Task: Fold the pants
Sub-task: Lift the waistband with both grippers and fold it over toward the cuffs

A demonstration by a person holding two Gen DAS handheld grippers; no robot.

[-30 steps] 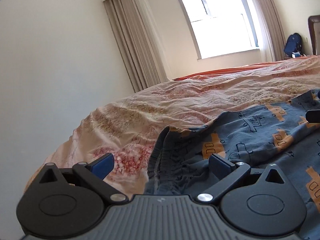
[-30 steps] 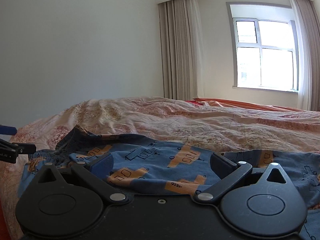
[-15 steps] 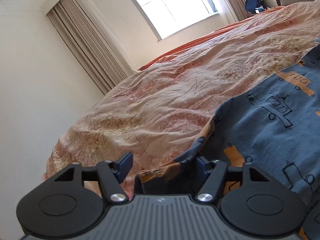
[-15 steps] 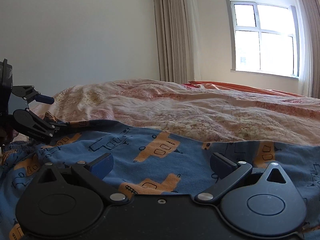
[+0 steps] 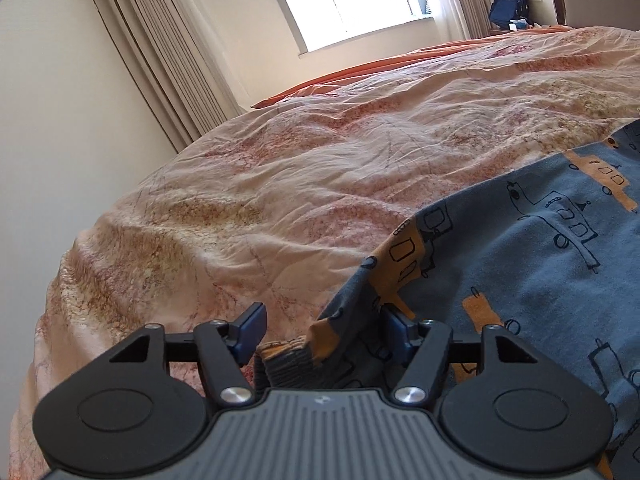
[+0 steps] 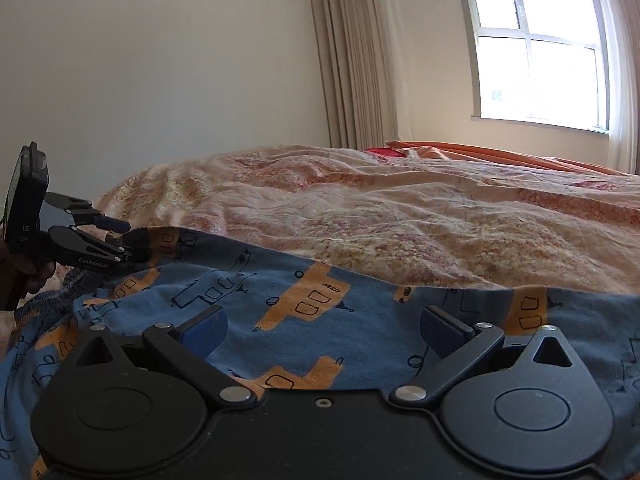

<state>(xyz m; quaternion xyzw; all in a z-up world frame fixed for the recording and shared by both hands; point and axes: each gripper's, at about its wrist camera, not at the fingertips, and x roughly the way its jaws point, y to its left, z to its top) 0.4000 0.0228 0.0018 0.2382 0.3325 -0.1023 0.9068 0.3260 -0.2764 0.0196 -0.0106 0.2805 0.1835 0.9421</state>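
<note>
Blue pants (image 5: pixel 520 280) with an orange print lie on the bed; they also show in the right wrist view (image 6: pixel 312 308). My left gripper (image 5: pixel 324 332) has its jaws partly closed around the ribbed waistband corner (image 5: pixel 288 356), with a gap still beside the left pad. From the right wrist view the left gripper (image 6: pixel 120 240) sits at the pants' far left corner. My right gripper (image 6: pixel 320 328) is open, low over the pants' middle, holding nothing.
A wrinkled floral pink duvet (image 5: pixel 320 168) covers the bed and drops off at its left edge (image 5: pixel 60 280). An orange sheet (image 6: pixel 500 156), curtains (image 6: pixel 352 52) and a window (image 6: pixel 536 48) lie beyond. A blue backpack (image 5: pixel 508 4) stands far right.
My left gripper moved onto the pants' waistband corner, narrowed its jaws around it and lifted it. The pants' edge is pulled flatter. The right gripper stayed open over the fabric.
</note>
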